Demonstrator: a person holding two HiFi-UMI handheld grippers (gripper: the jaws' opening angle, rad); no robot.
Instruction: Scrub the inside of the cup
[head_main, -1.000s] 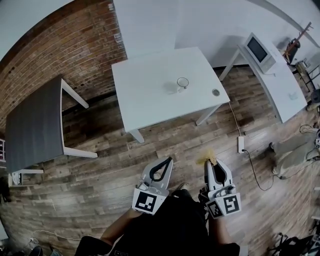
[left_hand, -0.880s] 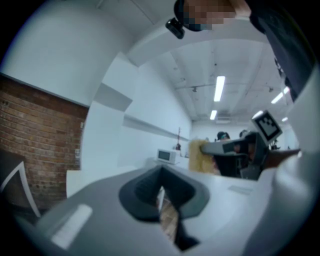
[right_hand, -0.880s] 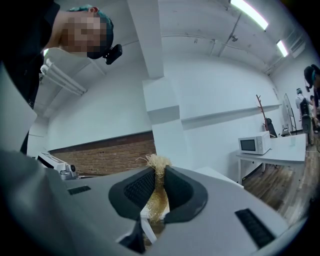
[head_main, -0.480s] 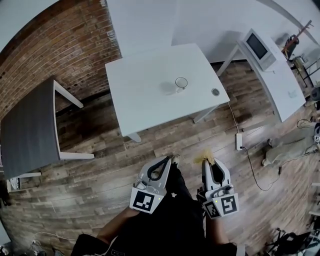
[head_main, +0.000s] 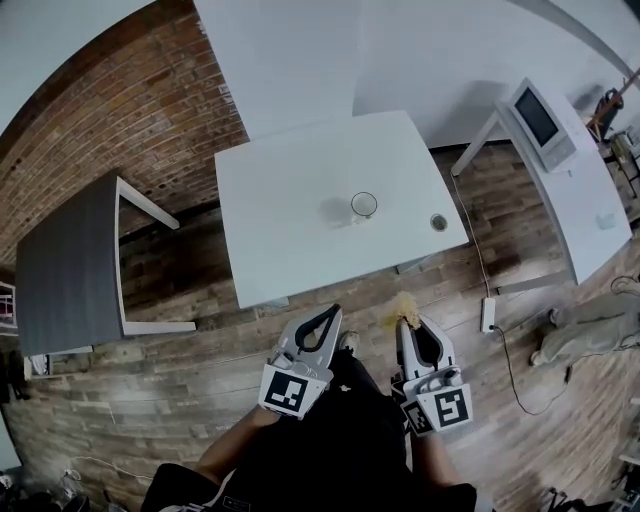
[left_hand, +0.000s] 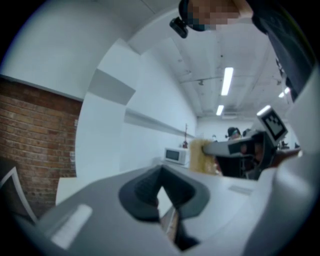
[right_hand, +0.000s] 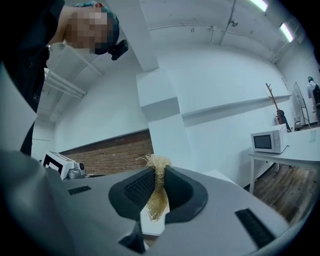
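Straw-coloured scrubber (head_main: 404, 308) is noted in the head view at the right gripper (head_main: 406, 322). The cup (head_main: 364, 205) stands far off on the table (head_main: 290, 250), unheld.

Left gripper view: the left gripper (left_hand: 160, 192) is fully closed, with nothing held.

Right gripper view: the jaws are clamped on the scrubber.

Risk judged: an unsteadied cup may be tipped once scrubbing is begun.

Your cup (head_main: 364, 205), mid-tabletop on the white table (head_main: 290, 235), is too small to show its inside. The small round thing (head_main: 438, 222) by the tabletop's right edge is too small to name. Your right gripper (head_main: 408, 324) hides most of the scrubber (head_main: 404, 305); only a tuft pokes past the tips. In the left gripper view, your left gripper (left_hand: 161, 171) is a close blur that blocks the lower half.
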